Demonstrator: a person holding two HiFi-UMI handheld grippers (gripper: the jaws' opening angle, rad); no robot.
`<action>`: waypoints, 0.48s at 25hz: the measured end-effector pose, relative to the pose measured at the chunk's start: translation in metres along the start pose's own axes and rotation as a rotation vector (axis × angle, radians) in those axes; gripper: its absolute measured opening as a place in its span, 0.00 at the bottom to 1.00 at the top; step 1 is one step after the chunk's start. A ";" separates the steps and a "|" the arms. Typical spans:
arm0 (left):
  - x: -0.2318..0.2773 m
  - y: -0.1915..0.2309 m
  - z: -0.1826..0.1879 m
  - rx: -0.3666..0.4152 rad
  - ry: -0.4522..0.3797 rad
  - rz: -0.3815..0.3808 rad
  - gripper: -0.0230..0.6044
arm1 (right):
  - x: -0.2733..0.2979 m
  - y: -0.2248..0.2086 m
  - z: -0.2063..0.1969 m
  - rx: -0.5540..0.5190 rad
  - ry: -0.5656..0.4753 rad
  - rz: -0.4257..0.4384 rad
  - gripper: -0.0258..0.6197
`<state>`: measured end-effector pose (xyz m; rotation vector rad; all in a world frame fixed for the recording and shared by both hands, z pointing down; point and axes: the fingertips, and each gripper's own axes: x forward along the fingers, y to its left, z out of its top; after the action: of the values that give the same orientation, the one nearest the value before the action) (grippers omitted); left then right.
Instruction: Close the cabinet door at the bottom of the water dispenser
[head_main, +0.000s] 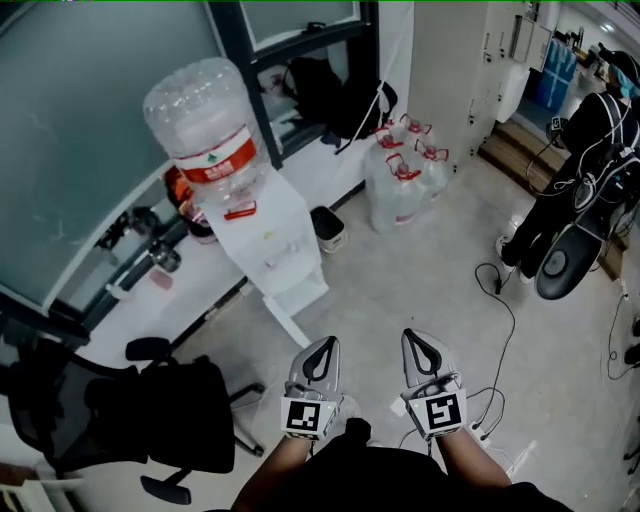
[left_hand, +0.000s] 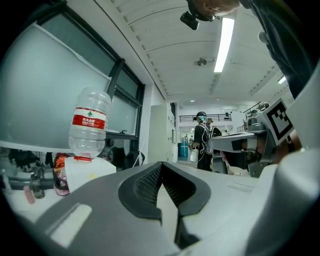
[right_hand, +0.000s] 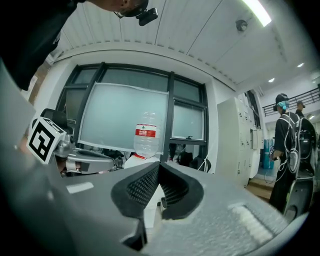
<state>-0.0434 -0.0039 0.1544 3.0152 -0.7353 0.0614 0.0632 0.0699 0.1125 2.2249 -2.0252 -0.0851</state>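
Below the dispenser, the door stands open; your left gripper and right gripper are far off, pressed together, empty.

The floor in front of the water dispenser is free for a hand. Only its open cabinet door sticks out low. An office chair stands near, a small bin just beside it, water jugs behind the bin.
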 end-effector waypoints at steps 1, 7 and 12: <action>0.002 0.008 -0.001 -0.003 0.001 0.015 0.07 | 0.011 0.001 0.000 0.000 0.000 0.013 0.04; 0.016 0.042 -0.004 -0.017 -0.004 0.067 0.07 | 0.062 0.010 0.008 -0.026 -0.010 0.083 0.04; 0.018 0.061 0.005 -0.022 -0.030 0.111 0.07 | 0.088 0.020 0.016 -0.047 -0.022 0.146 0.04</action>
<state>-0.0557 -0.0662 0.1517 2.9586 -0.8997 0.0117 0.0496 -0.0203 0.1039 2.0500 -2.1662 -0.1417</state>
